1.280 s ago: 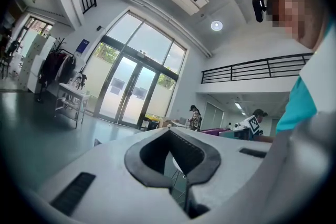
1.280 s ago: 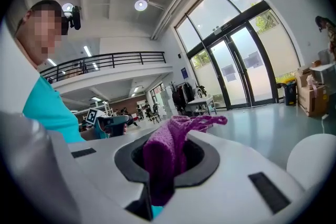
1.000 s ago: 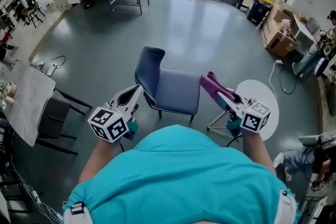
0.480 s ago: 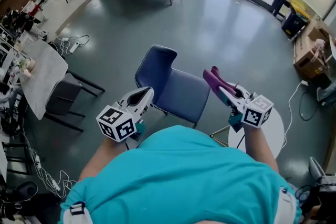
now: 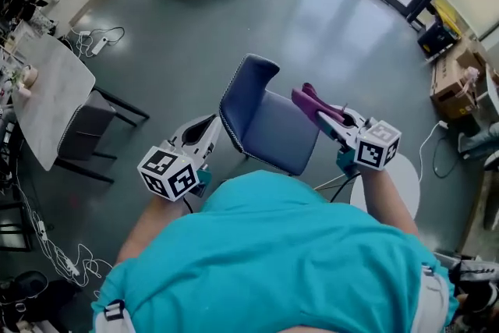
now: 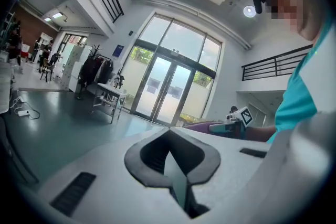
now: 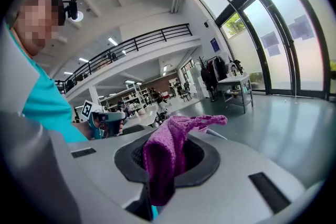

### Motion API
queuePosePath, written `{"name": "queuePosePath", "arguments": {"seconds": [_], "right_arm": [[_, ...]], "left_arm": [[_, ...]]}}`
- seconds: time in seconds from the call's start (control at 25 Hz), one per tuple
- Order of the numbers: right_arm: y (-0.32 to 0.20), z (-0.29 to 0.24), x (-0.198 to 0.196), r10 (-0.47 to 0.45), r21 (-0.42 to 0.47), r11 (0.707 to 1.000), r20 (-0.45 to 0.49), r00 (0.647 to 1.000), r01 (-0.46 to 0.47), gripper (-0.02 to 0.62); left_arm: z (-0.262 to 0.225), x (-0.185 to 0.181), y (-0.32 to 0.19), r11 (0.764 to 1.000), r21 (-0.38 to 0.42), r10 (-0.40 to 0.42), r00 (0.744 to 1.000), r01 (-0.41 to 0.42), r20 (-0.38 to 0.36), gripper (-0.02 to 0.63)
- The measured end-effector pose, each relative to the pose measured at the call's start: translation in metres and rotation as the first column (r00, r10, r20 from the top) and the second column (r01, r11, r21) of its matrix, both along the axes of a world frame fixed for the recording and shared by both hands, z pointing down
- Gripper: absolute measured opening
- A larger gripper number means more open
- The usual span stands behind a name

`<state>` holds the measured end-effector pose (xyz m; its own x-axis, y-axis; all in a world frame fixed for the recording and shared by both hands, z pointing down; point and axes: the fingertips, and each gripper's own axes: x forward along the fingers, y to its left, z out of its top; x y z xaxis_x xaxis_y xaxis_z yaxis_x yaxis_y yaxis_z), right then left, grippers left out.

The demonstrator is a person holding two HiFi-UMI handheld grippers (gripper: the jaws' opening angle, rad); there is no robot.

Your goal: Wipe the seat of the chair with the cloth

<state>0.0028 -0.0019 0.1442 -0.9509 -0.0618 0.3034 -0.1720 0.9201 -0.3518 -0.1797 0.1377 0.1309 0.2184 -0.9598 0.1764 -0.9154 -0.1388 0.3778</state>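
Right tool grasps a purple cloth over the chair seat; left tool clenched, empty, beside it.

Head view steeply above chair; gripper views level toward glass doors

Grey floor, blue chair standing on it, white cables left, cardboard boxes right
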Motion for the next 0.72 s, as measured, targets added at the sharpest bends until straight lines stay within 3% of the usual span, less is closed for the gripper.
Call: {"name": "queuePosePath", "arguments": {"seconds": [0.28,0.48,0.6,0.72], "right_arm": [[-0.026,0.026,-0.046,-0.027,0.003,1.000,-0.104,0.994,0.027,0.052],[-0.074,0.066,-0.022,-0.073,-0.034,0.997,-0.117,0.990,0.070,0.052],[-0.099,0.109,-0.017,-0.097,-0.067,0.994,-0.135,0.986,0.088,0.052],[-0.122,0.154,-0.018,-0.110,-0.067,0.993,-0.172,0.979,0.100,0.052]], "left_arm": [[0.034,-0.033,-0.013,0.999,-0.034,0.000,1.000,0.001,0.022,-0.013],[0.066,-0.002,-0.058,0.992,-0.111,-0.058,0.998,0.061,0.024,-0.014],[0.094,0.007,-0.075,0.974,-0.179,-0.144,0.989,0.139,-0.016,-0.014],[0.129,0.019,-0.091,0.961,-0.231,-0.167,0.985,0.154,-0.037,-0.014]]}}
